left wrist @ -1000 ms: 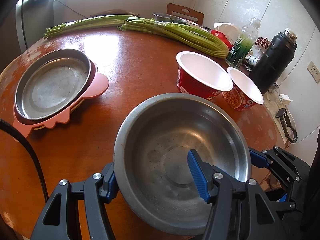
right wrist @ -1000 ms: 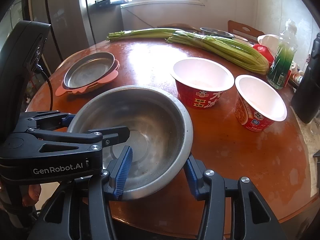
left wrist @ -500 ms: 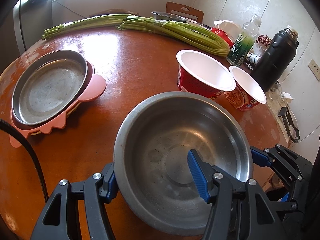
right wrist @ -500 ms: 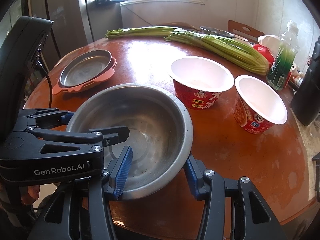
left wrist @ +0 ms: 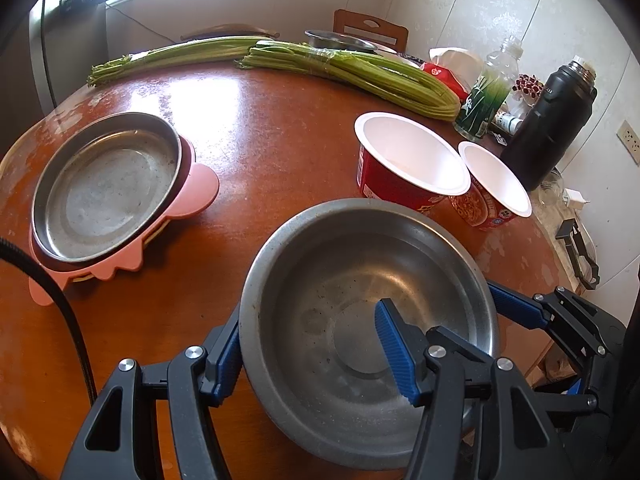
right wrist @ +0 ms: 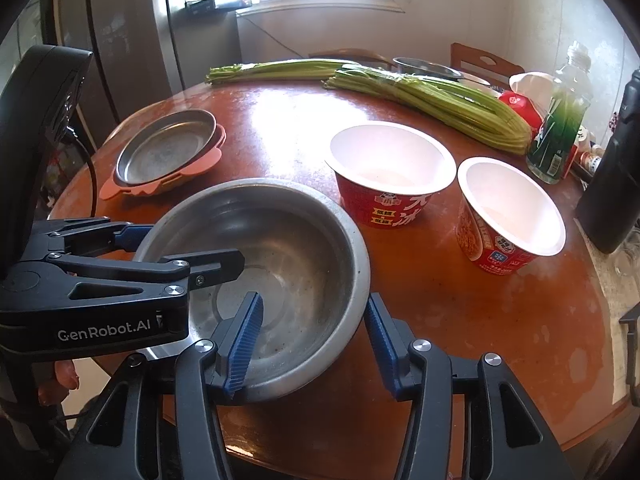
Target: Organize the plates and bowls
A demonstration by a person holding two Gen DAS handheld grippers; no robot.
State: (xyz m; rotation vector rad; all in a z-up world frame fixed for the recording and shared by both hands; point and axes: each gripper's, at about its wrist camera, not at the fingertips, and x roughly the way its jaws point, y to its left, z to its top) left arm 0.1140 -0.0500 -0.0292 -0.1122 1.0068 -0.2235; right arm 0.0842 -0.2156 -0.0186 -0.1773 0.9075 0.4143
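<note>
A large steel bowl (left wrist: 360, 304) is at the near edge of the round wooden table (left wrist: 272, 140); I cannot tell whether it rests there. My left gripper (left wrist: 312, 354) is shut on its left wall, one pad outside the rim and one inside. My right gripper (right wrist: 312, 344) straddles the bowl's (right wrist: 288, 248) right wall, and its jaws are opening with the wall between them. The left gripper (right wrist: 186, 248) also shows in the right wrist view. A shallow steel plate (left wrist: 104, 184) lies on a pink plate (left wrist: 200, 188) at the left.
Two empty red noodle cups (left wrist: 408, 160) (left wrist: 492, 184) stand right of centre. Celery bundles (left wrist: 352, 72) lie across the back, with another steel bowl (left wrist: 340, 40) behind them. A black flask (left wrist: 552, 124) and a green bottle (left wrist: 488, 96) stand at the right edge.
The right gripper's outer pad has eased slightly away from the bowl's rim. The left gripper keeps its grip, and the bowl has barely shifted.
</note>
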